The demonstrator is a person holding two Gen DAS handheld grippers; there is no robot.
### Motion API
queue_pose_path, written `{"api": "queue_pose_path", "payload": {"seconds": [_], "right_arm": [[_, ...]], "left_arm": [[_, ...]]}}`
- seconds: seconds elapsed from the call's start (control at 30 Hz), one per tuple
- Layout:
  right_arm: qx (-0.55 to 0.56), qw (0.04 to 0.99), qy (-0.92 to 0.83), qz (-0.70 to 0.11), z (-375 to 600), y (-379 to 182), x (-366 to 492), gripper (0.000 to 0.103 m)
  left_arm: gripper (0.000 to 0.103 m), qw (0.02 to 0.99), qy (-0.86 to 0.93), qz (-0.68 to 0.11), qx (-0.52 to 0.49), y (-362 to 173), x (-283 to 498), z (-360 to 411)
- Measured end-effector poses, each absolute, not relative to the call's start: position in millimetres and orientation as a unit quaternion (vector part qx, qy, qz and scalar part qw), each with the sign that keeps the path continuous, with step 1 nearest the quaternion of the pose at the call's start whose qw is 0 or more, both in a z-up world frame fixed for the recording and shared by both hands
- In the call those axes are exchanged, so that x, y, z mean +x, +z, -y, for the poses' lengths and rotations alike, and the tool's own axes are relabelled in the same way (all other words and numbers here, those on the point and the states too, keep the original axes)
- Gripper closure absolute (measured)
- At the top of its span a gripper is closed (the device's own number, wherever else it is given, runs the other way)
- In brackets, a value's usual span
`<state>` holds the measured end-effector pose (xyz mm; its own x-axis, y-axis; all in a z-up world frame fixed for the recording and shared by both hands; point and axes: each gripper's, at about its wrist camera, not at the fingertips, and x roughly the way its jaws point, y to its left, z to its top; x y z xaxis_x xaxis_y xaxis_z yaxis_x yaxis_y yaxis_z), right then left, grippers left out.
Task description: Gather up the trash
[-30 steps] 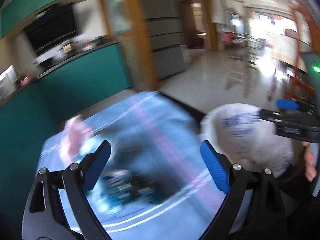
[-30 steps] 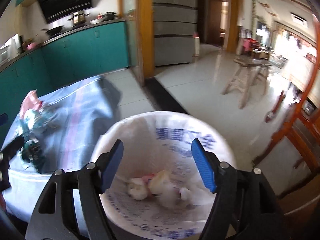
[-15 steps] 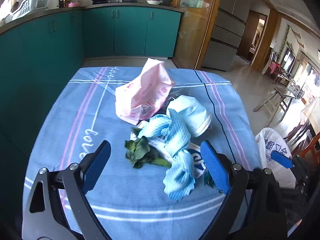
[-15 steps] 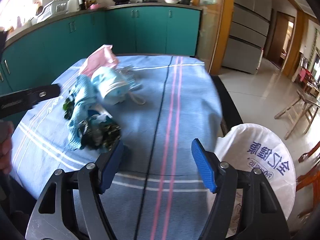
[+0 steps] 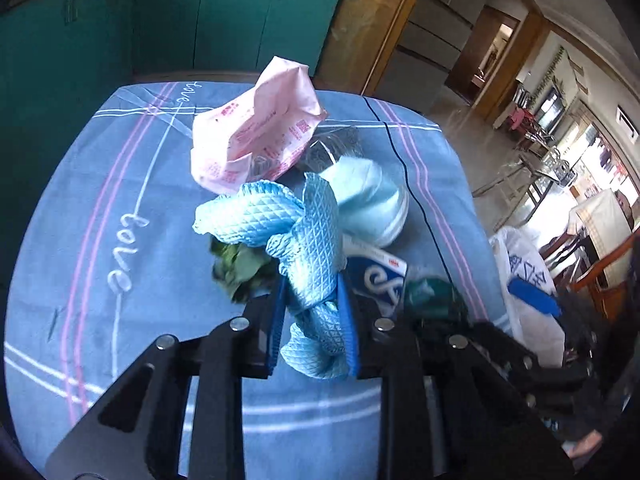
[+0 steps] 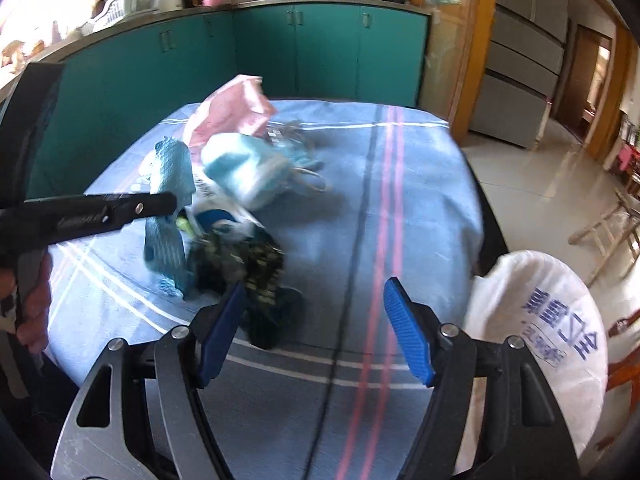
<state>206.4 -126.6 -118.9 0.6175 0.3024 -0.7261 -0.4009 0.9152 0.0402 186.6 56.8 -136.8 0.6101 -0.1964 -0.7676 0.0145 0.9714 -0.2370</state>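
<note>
Two grippers face one heap of trash on the desk [image 6: 420, 184], which is covered with a blue striped cloth. Your left gripper [image 5: 314, 320] is closing on the light-blue quilted cloth [image 5: 308, 248], whose lower end already sits between the blue pads while its long, twisted strip runs up and away from the jaws toward the heap's centre. Your right gripper [image 6: 316, 332] stands wide and is opening further, with nothing between its jaws; the dark green wrapper [image 6: 256, 272] lies just beyond its left finger, so that arm is the nearer one to it. The white-lined bin [image 6: 536, 340] waits off the desk's edge on your right, so the cloth must travel across to that side. Behind the cloth lie a pale blue face mask [image 5: 368, 204] and a pink packet [image 5: 256, 140], both untouched. Green leaves [image 5: 240, 268] and a blue-and-white carton [image 5: 376, 276] are partly buried under the cloth; whether the cloth is snagged on them cannot be made out.
</note>
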Motion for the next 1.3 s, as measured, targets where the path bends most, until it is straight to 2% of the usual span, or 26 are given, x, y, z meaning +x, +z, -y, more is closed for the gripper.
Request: {"api": "queue_pose_path", "payload": {"seconds": [0.23, 0.3, 0.33, 0.37, 0.57, 0.73, 0.77, 0.8, 0.83, 1.3], "right_arm": [[-0.081, 0.884, 0.248, -0.387, 83, -123, 214, 0.029], [-0.081, 0.881, 0.256, -0.388, 73, -125, 216, 0.029], [-0.082, 0.88, 0.259, -0.389, 69, -126, 216, 0.029], [-0.083, 0.879, 0.262, -0.39, 66, -126, 217, 0.029], [-0.094, 0.872, 0.281, -0.39, 52, -129, 210, 0.029], [-0.094, 0.87, 0.279, -0.395, 46, -134, 214, 0.03], [-0.095, 0.871, 0.277, -0.395, 45, -135, 214, 0.034], [-0.095, 0.87, 0.277, -0.397, 44, -135, 214, 0.048], [-0.094, 0.867, 0.281, -0.4, 44, -136, 214, 0.052], [-0.095, 0.89, 0.21, -0.394, 107, -124, 195, 0.053]], "left_arm": [[0.074, 0.882, -0.064, -0.461, -0.075, -137, 136, -84], [0.063, 0.881, -0.048, -0.465, -0.074, -141, 130, -93], [0.05, 0.881, -0.037, -0.466, -0.075, -144, 127, -99], [0.044, 0.881, -0.028, -0.466, -0.078, -145, 126, -104], [0.022, 0.882, 0.0, -0.461, -0.098, -147, 126, -119], [0.016, 0.881, 0.005, -0.466, -0.082, -149, 131, -109], [0.016, 0.882, 0.006, -0.466, -0.075, -150, 131, -106], [0.016, 0.882, 0.006, -0.466, -0.069, -150, 132, -103], [0.016, 0.882, 0.006, -0.467, -0.066, -151, 132, -101], [0.012, 0.887, 0.012, -0.458, -0.052, -150, 134, -93]]}}
